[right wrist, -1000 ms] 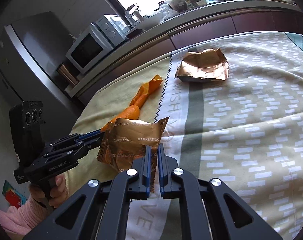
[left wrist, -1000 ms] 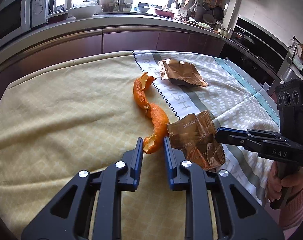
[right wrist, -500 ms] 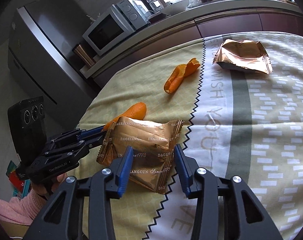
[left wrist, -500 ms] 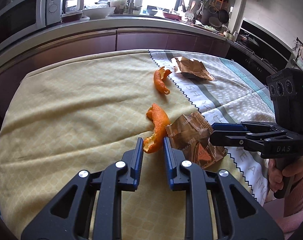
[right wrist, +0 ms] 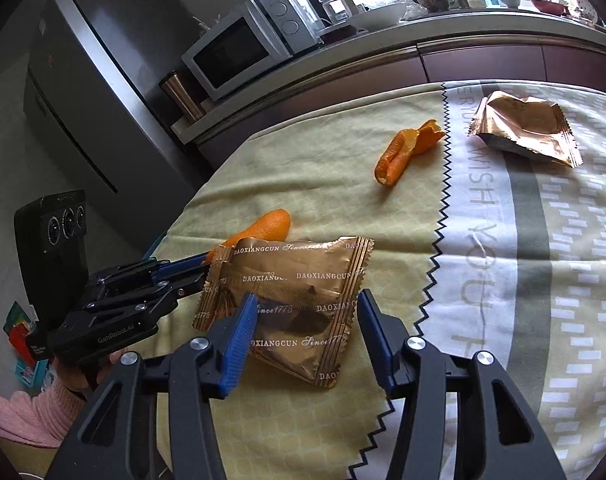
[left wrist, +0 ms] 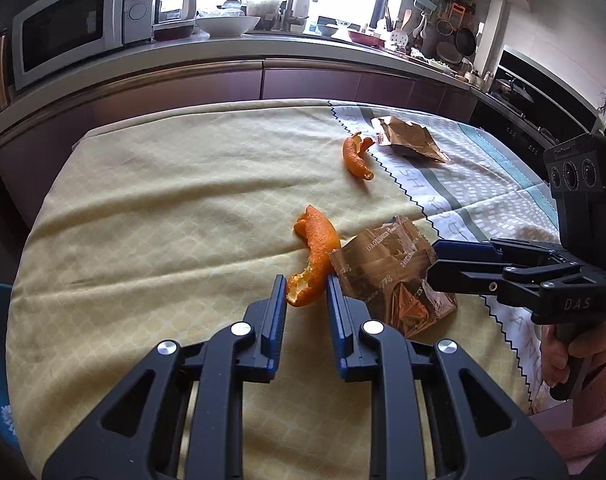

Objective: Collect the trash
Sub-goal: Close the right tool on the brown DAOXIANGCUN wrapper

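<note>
Left claw [left wrist: 305, 294] clamps orange peel [left wrist: 315, 254] at frame centre. Right claw [right wrist: 305, 320] jaws have just been opening, pads clear of gold wrapper [right wrist: 291, 300] between them, lower centre, on desk [left wrist: 163, 208].

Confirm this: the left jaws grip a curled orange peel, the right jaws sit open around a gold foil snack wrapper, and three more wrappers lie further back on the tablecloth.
Wrong on one count: only one more gold foil wrapper lies further back, beside a second orange peel, as the right wrist view shows. The left gripper does grip a curled orange peel, and the right gripper stands open around the gold foil snack wrapper.
</note>
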`<state>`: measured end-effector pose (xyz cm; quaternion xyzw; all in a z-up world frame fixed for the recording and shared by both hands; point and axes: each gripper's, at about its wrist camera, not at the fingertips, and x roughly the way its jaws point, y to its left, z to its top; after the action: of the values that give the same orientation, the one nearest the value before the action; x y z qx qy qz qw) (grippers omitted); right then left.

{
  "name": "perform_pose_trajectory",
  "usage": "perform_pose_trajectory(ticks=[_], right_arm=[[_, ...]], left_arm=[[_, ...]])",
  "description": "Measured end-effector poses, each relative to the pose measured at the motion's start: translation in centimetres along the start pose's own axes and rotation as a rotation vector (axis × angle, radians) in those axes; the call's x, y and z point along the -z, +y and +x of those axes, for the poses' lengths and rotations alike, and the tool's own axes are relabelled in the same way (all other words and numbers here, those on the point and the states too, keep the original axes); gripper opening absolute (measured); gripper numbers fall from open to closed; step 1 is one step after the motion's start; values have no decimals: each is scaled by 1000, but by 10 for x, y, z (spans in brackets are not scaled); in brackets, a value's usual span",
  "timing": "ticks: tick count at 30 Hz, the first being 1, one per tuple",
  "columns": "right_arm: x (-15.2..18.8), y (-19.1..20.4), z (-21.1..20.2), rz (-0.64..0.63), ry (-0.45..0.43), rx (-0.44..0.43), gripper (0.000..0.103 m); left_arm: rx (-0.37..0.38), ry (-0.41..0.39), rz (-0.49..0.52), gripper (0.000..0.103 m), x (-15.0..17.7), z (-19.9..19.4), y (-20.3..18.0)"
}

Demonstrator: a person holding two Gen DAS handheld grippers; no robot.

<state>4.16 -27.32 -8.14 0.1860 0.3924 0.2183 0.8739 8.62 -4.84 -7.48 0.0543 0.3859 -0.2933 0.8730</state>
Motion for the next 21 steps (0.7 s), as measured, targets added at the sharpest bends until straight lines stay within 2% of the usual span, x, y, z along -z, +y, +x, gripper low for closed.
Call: perform_pose_trajectory(ticks=[5,8,10,15,18,21], right_arm=[[-2,13,-1,-19,-39,-64,49],[-3,21,1,-41,-40,-92,44],[-3,24,6,-41,-24,-96,43],[2,23,25,-14,82,-84,45],[3,22,26,5,83,-83,45],[4,19,26,39,86,-124,44]], left_arm=[[-23,0,-16,21,6,-1,7],[-31,-3,-25,21,7,-3,11],[-41,-8,-25,21,8,-4,14],[-67,-13,-28,21,12,-8,19],[-70,-9,-32,21,16,-8,22],[-73,-8,-28,21,18,-7,21]])
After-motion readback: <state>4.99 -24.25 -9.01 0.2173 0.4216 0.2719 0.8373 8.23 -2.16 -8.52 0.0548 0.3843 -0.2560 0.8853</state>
